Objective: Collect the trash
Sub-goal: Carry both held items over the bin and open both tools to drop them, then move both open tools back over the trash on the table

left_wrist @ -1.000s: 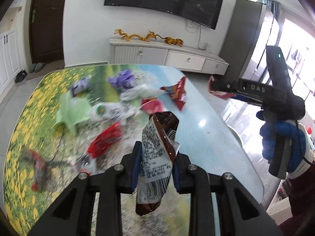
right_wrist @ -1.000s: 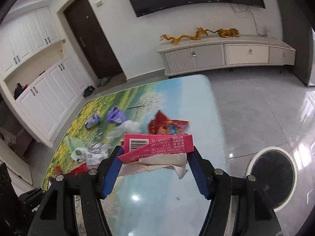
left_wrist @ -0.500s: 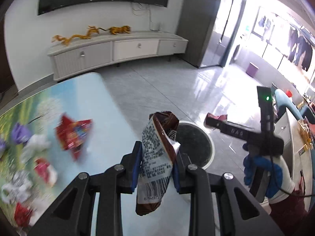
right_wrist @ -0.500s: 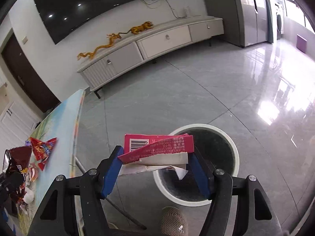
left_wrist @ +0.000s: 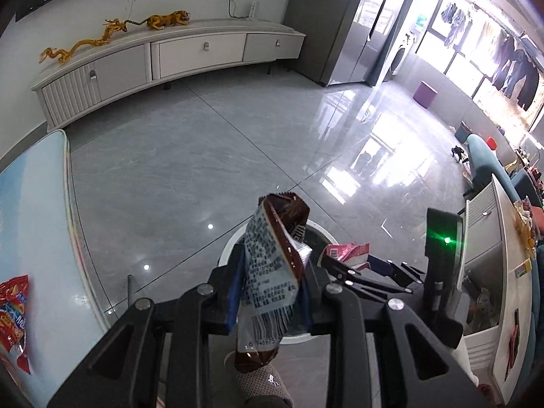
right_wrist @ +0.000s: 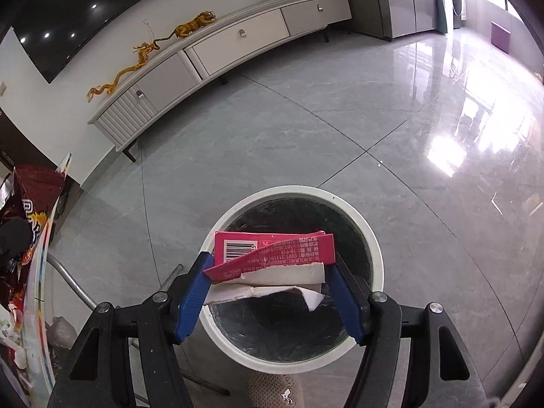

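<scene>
My left gripper (left_wrist: 270,292) is shut on a brown and silver snack wrapper (left_wrist: 272,265), held upright over the near rim of a round white trash bin (left_wrist: 227,248). My right gripper (right_wrist: 268,280) is shut on a torn pink carton (right_wrist: 272,255), held directly above the bin's (right_wrist: 372,241) black-lined opening. The right gripper also shows in the left wrist view (left_wrist: 346,265), with the pink carton (left_wrist: 346,250) over the bin. The brown wrapper shows at the left edge of the right wrist view (right_wrist: 30,210).
The table's edge (left_wrist: 73,224) lies at left with a red snack bag (left_wrist: 12,309) on it; table legs (right_wrist: 73,284) stand beside the bin. A slippered foot (right_wrist: 272,391) is just below the bin. A white TV cabinet (left_wrist: 170,57) stands across the grey tiled floor.
Both grippers have swung away from the table and down toward the bin. The pink carton now hangs over the bin's opening, and the brown wrapper has come over its rim.
</scene>
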Motion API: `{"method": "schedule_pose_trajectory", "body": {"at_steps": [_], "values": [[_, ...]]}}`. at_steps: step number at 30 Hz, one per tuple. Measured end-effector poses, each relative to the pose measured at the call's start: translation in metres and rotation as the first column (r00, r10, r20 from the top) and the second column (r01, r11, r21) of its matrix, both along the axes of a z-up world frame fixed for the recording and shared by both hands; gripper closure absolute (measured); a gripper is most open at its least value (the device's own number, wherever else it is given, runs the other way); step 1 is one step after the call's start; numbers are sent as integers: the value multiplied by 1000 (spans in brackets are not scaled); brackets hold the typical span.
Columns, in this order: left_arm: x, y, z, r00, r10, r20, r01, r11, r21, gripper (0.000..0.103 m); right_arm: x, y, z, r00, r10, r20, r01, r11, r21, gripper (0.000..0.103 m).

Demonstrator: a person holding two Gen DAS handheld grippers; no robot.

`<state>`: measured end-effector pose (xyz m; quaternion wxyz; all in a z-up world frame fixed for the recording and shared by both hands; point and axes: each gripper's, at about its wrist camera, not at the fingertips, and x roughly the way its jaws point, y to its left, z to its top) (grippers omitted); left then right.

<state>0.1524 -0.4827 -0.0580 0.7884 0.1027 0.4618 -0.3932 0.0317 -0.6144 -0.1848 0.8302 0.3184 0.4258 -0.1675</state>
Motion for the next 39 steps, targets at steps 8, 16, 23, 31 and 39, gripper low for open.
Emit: {"method": "schedule_pose_trajectory", "body": {"at_steps": [8,16,23,31,39], "values": [[22,-32,-23,987,-10,-157,1,998,-63,43,5,-12,-14,999,-22,-39,21,1000,-15,22],[15,-24,0,996,-6,-92,-2,996,-88,43,-8,-15,-2,998,-54,-38,52,998,-43,22],[-10,12,42,999,38,34,-33,990,-139,43,-17,-2,37,998,-64,22,65,995,-79,22],[-46,77,79,986,54,160,-30,988,-151,43,-34,31,98,993,-33,115,50,989,-143,22],[-63,177,107,958,168,231,-121,971,-206,43,-31,82,156,981,60,185,-21,979,-205,22]]}}
